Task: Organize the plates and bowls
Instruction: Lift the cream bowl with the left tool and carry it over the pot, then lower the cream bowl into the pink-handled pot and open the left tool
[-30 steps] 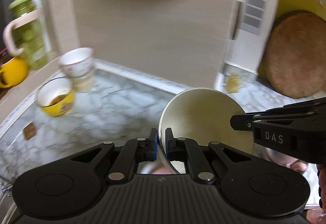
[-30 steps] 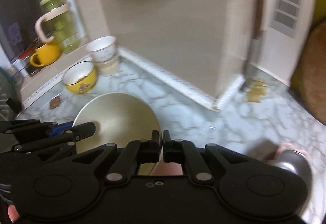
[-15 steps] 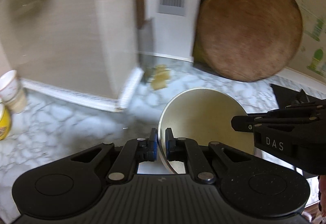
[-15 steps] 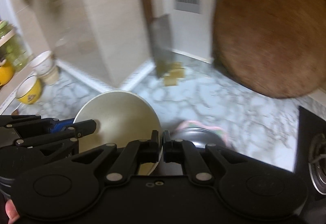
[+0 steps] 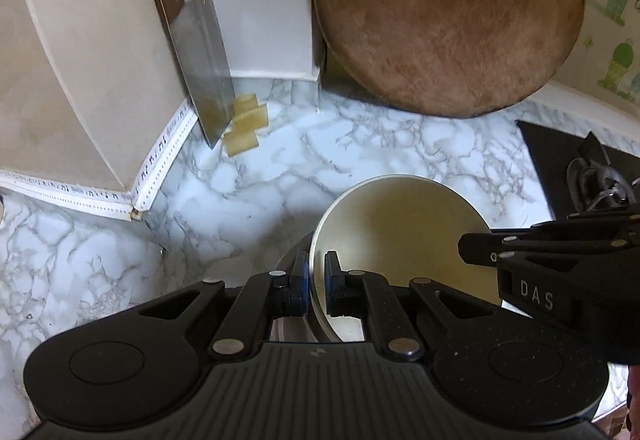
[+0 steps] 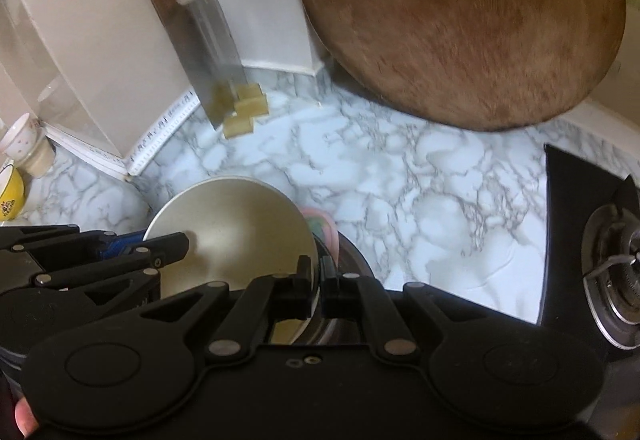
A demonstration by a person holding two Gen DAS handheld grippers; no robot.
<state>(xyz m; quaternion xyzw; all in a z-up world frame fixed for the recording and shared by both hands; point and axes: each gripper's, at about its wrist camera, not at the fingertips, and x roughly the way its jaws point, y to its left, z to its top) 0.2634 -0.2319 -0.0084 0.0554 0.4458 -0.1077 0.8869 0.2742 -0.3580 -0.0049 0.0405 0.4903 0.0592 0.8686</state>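
Note:
A cream metal bowl (image 5: 400, 232) is held between both grippers above the marble counter. My left gripper (image 5: 316, 280) is shut on its left rim. My right gripper (image 6: 317, 278) is shut on its right rim; the bowl also shows in the right wrist view (image 6: 236, 232). Under the bowl sit a dark steel bowl (image 6: 352, 264) and a pink-rimmed dish (image 6: 324, 224), mostly hidden. The right gripper shows in the left wrist view (image 5: 476, 248), the left gripper in the right wrist view (image 6: 176, 244).
A round wooden board (image 5: 444, 16) leans on the back wall. A cleaver (image 5: 200, 56) stands by yellow blocks (image 5: 244, 124). A black gas hob (image 6: 600, 240) is at the right. A yellow bowl (image 6: 10, 196) and a white cup (image 6: 24, 136) stand far left.
Both grippers have carried the cream bowl to the right along the counter, from near the yellow bowl and cups to over the steel bowl by the hob. Both grips are unchanged.

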